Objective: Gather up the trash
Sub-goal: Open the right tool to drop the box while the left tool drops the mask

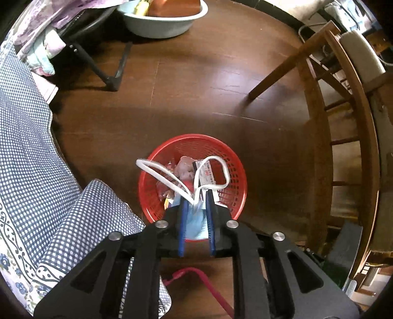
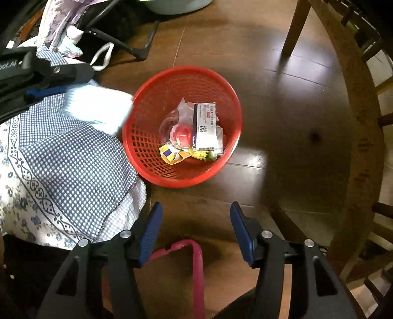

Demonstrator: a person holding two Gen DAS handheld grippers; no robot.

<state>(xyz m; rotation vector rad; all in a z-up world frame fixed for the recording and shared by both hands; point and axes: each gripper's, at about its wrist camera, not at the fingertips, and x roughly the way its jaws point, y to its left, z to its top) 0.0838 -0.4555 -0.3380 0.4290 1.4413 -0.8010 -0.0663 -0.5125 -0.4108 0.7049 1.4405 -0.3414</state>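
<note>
A: State the left gripper (image 1: 196, 196) condition and the position of the trash.

B: Its blue jaws are pinched on a light blue face mask (image 1: 196, 224). The mask's white ear loops (image 1: 172, 180) arc up over the red mesh basket (image 1: 235, 169). In the right wrist view the mask (image 2: 100, 108) appears blurred, just beside the basket's (image 2: 147, 157) left rim, above the checked cloth (image 2: 73, 162).

A: Right gripper (image 2: 196, 233)?

B: Spread wide, holding nothing, above bare wooden floor (image 2: 282, 98) on the near side of the basket. A pink strap (image 2: 197, 265) lies below it.

A: Clearances?

B: The cloth edge touches the basket's left side. To the right, open floor separates the basket from the wooden chair (image 2: 353, 122). Beyond the basket, open floor extends to a black metal frame (image 1: 110, 78) and a pale basin (image 1: 162, 22).

A: What does each view add?

B: The right wrist view exposes the basket contents: a white medicine box (image 2: 207, 127), a red round item under clear plastic (image 2: 183, 135) and a yellow wrapper (image 2: 169, 154). The left wrist view hides most of these behind the mask and fingers, but shows the basin and the chair's cushion (image 1: 363, 56).
</note>
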